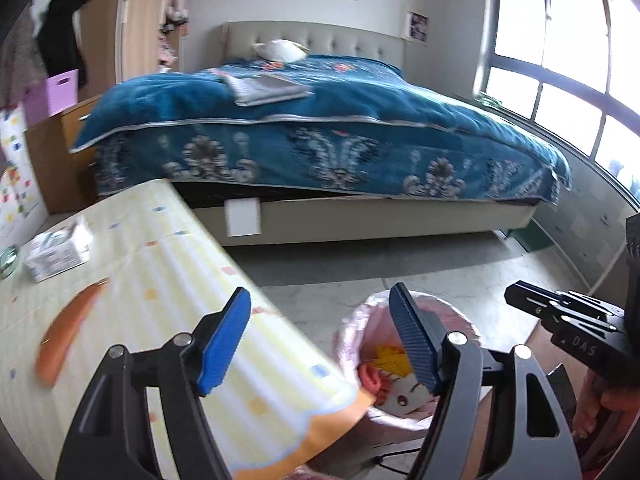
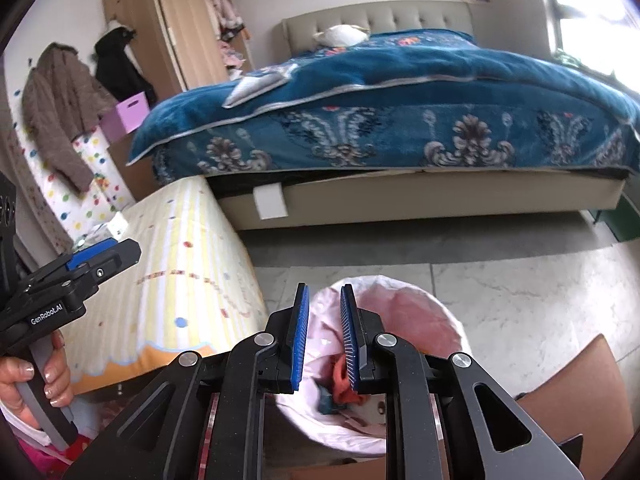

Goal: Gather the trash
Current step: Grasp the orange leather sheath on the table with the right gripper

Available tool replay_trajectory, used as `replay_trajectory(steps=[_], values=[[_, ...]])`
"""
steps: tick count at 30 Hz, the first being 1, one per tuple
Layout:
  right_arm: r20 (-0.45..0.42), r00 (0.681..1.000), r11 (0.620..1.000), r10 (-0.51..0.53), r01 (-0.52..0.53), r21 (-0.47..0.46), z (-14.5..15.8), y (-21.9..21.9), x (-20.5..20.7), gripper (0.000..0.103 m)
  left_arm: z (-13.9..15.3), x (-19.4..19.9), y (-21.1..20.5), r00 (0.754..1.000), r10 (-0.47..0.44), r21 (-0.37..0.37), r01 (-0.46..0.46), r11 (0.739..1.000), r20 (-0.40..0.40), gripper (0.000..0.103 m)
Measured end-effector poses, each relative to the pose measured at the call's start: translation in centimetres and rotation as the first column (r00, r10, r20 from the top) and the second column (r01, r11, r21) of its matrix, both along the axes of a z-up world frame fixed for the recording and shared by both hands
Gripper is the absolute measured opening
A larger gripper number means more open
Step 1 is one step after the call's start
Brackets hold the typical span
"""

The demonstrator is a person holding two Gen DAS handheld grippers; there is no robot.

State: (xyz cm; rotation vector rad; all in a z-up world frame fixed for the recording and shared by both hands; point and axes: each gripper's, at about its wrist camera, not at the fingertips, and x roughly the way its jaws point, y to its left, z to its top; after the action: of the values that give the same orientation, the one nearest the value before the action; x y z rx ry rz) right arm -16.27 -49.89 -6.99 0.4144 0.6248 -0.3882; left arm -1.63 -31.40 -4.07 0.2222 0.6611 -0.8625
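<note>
A round bin with a pink liner (image 1: 352, 332) (image 2: 436, 312) stands on the floor beside the table and holds several scraps, among them a yellow wrapper (image 1: 390, 356) and a red-orange piece (image 2: 340, 380). My left gripper (image 1: 320, 336) is open and empty, over the table's corner and the bin. My right gripper (image 2: 324, 336) is above the bin, its jaws a narrow gap apart with nothing between them. An orange wrapper (image 1: 68, 332) lies on the table at the left. The right gripper also shows in the left wrist view (image 1: 560, 312).
The table carries a yellow striped cloth (image 1: 168, 264) (image 2: 180, 264) and a tissue pack (image 1: 56, 252). A bed with a blue blanket (image 1: 320, 128) stands behind. A brown chair corner (image 2: 580, 384) is at the right. A wardrobe (image 2: 172, 24) and hung coats are at the left.
</note>
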Motion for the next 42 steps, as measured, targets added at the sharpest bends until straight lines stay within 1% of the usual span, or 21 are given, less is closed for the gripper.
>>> replay_trajectory(steps=[5,7,8,12,15,16,18,19,21,22,23,25,28,31,36,42], values=[[0.001,0.995,0.995,0.095,-0.095,-0.027,1.4,3.9,2.5,0.019,0.6,1.1,5.0,0.995,0.096,-0.008,-0.096,0.995,0.013,0.07],[0.001,0.989,0.988,0.148,-0.148,-0.044,2.1,5.8,3.9,0.024,0.7,1.7,7.4,0.99,0.137,-0.012,-0.137,0.99,0.019,0.07],[0.0,0.988,0.986,0.157,-0.157,-0.049,2.3,6.4,4.4,0.025,0.8,2.0,8.3,0.988,0.155,-0.015,-0.155,0.988,0.019,0.07],[-0.001,0.97,0.967,0.245,-0.244,-0.078,3.2,9.9,7.2,0.035,1.3,3.5,13.4,0.965,0.262,-0.032,-0.261,0.965,0.025,0.074],[-0.002,0.955,0.951,0.296,-0.295,-0.092,3.7,12.4,9.3,0.037,1.7,4.6,17.3,0.935,0.352,-0.04,-0.35,0.936,0.04,0.075],[-0.002,0.949,0.945,0.314,-0.313,-0.097,3.8,13.3,10.2,0.038,1.9,5.0,18.7,0.921,0.386,-0.041,-0.384,0.922,0.046,0.077],[-0.002,0.943,0.938,0.333,-0.331,-0.101,4.0,14.5,11.0,0.039,2.0,5.9,21.4,0.887,0.457,-0.038,-0.456,0.889,0.059,0.079],[-0.001,0.933,0.928,0.359,-0.357,-0.104,4.1,15.6,11.9,0.04,2.0,6.1,22.5,0.875,0.481,-0.033,-0.48,0.877,0.061,0.079],[-0.001,0.922,0.917,0.387,-0.385,-0.107,4.3,17.1,12.8,0.041,2.0,6.7,24.6,0.839,0.541,-0.016,-0.541,0.841,0.063,0.079],[-0.002,0.92,0.914,0.393,-0.39,-0.108,4.4,17.6,13.0,0.042,2.0,6.8,25.4,0.825,0.562,-0.003,-0.563,0.826,0.062,0.079],[-0.006,0.91,0.904,0.415,-0.413,-0.113,4.5,18.6,13.6,0.043,2.0,6.8,26.3,0.809,0.584,0.006,-0.586,0.811,0.06,0.08],[-0.015,0.895,0.887,0.446,-0.445,-0.124,4.6,20.2,14.4,0.046,1.9,6.8,27.6,0.79,0.61,0.007,-0.612,0.791,0.055,0.085],[-0.024,0.884,0.875,0.466,-0.465,-0.136,4.7,21.8,15.2,0.051,2.0,6.7,29.3,0.768,0.64,0.011,-0.64,0.768,0.043,0.085],[-0.03,0.872,0.86,0.488,-0.487,-0.149,5.0,23.8,16.4,0.055,1.8,6.8,30.4,0.757,0.652,0.014,-0.653,0.757,0.042,0.086],[-0.045,0.861,0.848,0.507,-0.507,-0.156,4.9,26.0,17.9,0.056,1.2,7.0,31.7,0.745,0.666,0.028,-0.667,0.744,0.038,0.086],[-0.06,0.844,0.832,0.533,-0.535,-0.142,4.5,27.3,19.8,0.056,0.9,7.4,33.5,0.722,0.69,0.039,-0.691,0.721,0.04,0.086]])
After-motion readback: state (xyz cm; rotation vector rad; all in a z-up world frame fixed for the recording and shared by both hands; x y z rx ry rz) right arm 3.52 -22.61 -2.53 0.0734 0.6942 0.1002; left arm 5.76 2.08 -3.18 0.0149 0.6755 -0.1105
